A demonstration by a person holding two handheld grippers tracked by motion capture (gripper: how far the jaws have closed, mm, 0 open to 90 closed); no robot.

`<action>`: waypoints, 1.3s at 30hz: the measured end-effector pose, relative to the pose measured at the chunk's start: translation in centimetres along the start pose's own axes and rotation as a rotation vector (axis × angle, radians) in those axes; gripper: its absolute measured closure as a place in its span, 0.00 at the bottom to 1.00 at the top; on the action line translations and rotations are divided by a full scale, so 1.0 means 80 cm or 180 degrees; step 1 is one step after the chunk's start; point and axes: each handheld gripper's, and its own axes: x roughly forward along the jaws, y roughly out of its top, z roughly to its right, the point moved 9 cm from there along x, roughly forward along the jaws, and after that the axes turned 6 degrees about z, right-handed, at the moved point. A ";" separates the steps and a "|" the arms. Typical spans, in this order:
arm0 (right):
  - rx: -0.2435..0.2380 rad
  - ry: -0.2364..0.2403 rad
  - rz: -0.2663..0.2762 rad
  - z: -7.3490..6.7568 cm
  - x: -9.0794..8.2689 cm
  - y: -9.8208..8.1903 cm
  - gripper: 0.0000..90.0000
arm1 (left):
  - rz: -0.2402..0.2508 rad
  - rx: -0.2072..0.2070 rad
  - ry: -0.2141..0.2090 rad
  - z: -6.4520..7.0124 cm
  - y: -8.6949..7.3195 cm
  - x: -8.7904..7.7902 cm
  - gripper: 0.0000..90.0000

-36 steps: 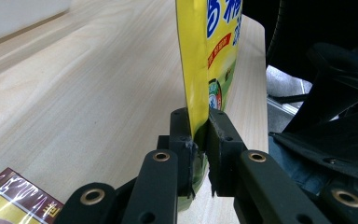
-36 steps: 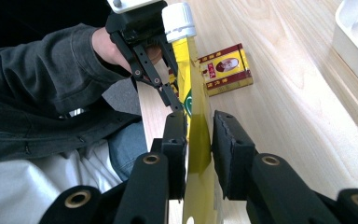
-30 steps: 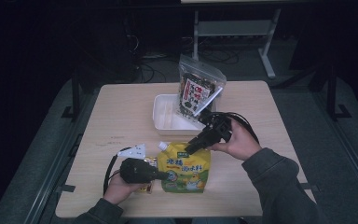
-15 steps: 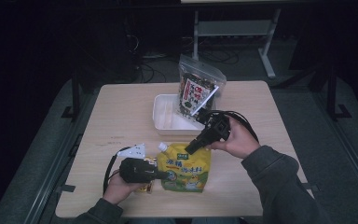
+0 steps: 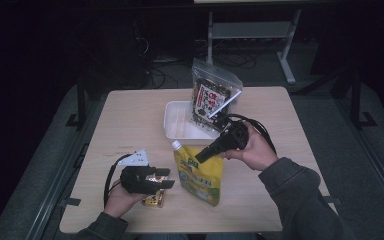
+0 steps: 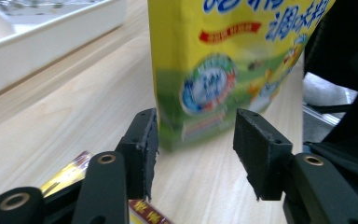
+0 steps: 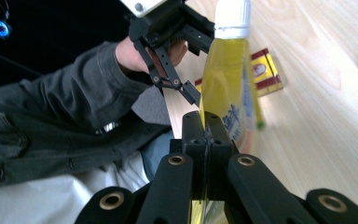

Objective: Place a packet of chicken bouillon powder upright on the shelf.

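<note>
The wooden table [image 5: 130, 120] is offering open room across its far left part and along its left side, while its near edge is running just below the person's hands. Toward the far right, a white tray [image 5: 180, 125] is sitting with a clear bag of dark snacks [image 5: 211, 97] leaning up at its far right corner. Just in front of the tray, the yellow spouted pouch [image 5: 198, 172] is being held up off the wood, white cap toward the tray. The right gripper [image 5: 203, 156] is pinching the pouch's upper edge, its jaws closed flat on the film, as the right gripper view [image 7: 204, 135] is showing edge-on. The left gripper [image 5: 166, 177] is hovering beside the pouch's lower left, above a small red-and-gold packet [image 5: 153, 200]; the left gripper view [image 6: 193, 149] is showing the printed bottom of the pouch standing beyond the gap, untouched. Compared with a second ago, the left jaws have just been opening and are now standing half apart, empty.
</note>
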 end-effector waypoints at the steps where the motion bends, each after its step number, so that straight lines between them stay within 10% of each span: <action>1: 0.0021 -0.0020 0.0030 0.001 -0.001 0.001 0.99 | 0.0001 -0.0001 0.0031 -0.002 0.000 -0.001 0.52; 39: 0.0601 -0.0015 0.1264 0.014 -0.025 0.088 0.99 | -0.0143 -0.0116 0.0513 -0.027 -0.029 -0.030 0.34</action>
